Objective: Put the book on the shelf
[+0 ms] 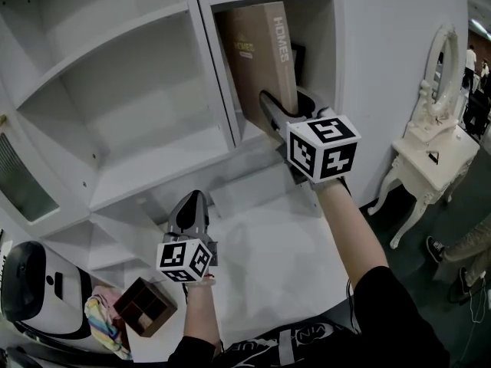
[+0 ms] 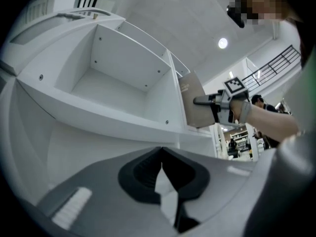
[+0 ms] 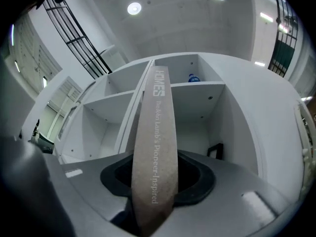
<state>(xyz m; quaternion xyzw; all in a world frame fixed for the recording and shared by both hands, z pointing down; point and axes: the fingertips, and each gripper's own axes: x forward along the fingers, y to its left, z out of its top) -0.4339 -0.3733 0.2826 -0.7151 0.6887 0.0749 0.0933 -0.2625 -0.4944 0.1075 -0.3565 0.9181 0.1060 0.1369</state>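
A tall tan book [image 1: 265,60] with "HOMES" on its spine stands upright at the mouth of the right compartment of the white shelf unit [image 1: 153,90], close to the divider. My right gripper [image 1: 282,107] is shut on its lower spine edge. In the right gripper view the spine [image 3: 155,147] runs up between the jaws, which clamp it from both sides. My left gripper [image 1: 192,204] hangs lower and to the left, in front of the shelf's base, shut with nothing in it. The left gripper view shows its jaw tips meeting [image 2: 161,154], with the book [image 2: 195,105] off to the right.
A small dark picture frame [image 3: 216,150] stands at the back of the same compartment. A blue object [image 3: 193,77] sits one shelf up. A white dressing table with a mirror [image 1: 433,159] stands at right. A brown wooden box [image 1: 146,307] and a colourful cloth [image 1: 103,320] lie at lower left.
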